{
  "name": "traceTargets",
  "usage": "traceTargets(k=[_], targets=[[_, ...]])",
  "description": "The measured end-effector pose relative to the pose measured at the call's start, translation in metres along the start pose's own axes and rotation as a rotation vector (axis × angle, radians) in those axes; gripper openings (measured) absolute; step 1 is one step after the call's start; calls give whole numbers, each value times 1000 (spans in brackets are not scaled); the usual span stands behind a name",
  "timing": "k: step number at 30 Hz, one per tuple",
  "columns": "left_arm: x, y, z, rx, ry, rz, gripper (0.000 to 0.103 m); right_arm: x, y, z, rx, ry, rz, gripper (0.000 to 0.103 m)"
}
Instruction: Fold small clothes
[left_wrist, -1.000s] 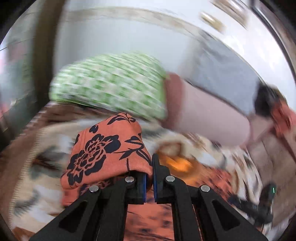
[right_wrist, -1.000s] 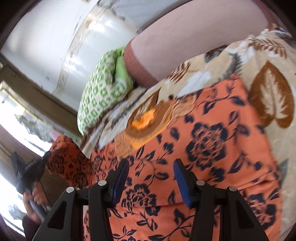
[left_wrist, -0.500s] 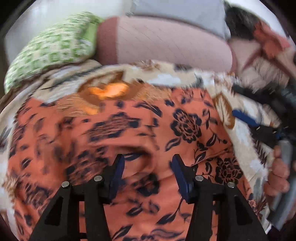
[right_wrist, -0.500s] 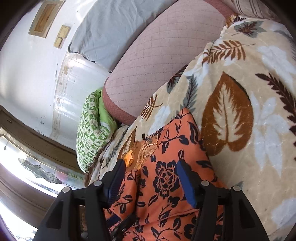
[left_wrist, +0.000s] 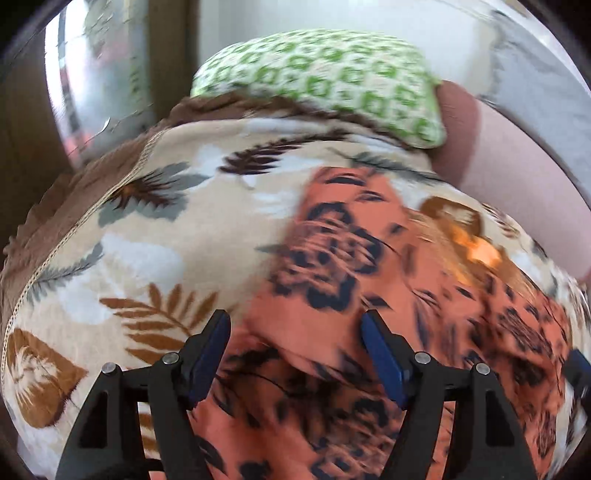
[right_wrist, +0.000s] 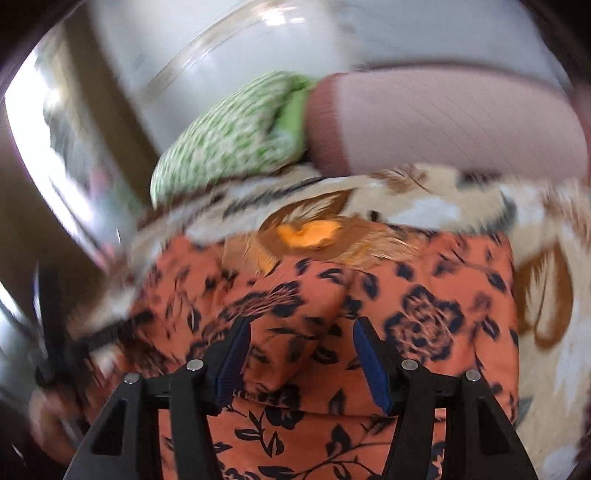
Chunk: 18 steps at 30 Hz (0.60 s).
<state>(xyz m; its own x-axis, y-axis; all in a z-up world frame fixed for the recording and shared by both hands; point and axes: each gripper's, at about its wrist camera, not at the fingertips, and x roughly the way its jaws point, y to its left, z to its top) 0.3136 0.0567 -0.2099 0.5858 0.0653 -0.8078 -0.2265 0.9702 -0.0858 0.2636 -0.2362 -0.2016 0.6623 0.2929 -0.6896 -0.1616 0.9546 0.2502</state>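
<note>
An orange garment (right_wrist: 369, 295) of thin, matt woven cloth with a dark floral print lies on a fleecy, slightly fuzzy leaf-patterned blanket (left_wrist: 147, 229). Behind sit a green-and-white printed cloth pillow (left_wrist: 325, 81) and a quilted pink cushion (right_wrist: 443, 122), both matt. The gripper fingers (left_wrist: 207, 354) are matt black plastic with blue textured pads.

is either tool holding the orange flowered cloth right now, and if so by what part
Nothing is held. The left tool is opening, its pads off the orange flowered cloth below. The right tool stands open over the same cloth, gripping no part of it.
</note>
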Motion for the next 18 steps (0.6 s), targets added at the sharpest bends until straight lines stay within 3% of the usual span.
traceTargets(k=[4,7,9,11,12,15,18], targets=[[14,6,-7,-13,83,8,74,26,46,-5,-214,35,-170,62],[20,0,-16,30,111,20,74,53,50,-11,-251,97,-249,61],[20,-2,-17,59,111,21,74,65,35,-14,-204,125,-270,60],[20,2,-17,40,123,6,76,64,16,-13,-108,113,-245,38],[21,4,-17,22,129,-1,76,61,6,-11,-65,116,-239,35],[20,1,-14,27,119,15,76,42,-33,-8,119,85,-228,29],[20,-5,-13,60,111,36,76,29,-75,-15,314,131,-218,29]])
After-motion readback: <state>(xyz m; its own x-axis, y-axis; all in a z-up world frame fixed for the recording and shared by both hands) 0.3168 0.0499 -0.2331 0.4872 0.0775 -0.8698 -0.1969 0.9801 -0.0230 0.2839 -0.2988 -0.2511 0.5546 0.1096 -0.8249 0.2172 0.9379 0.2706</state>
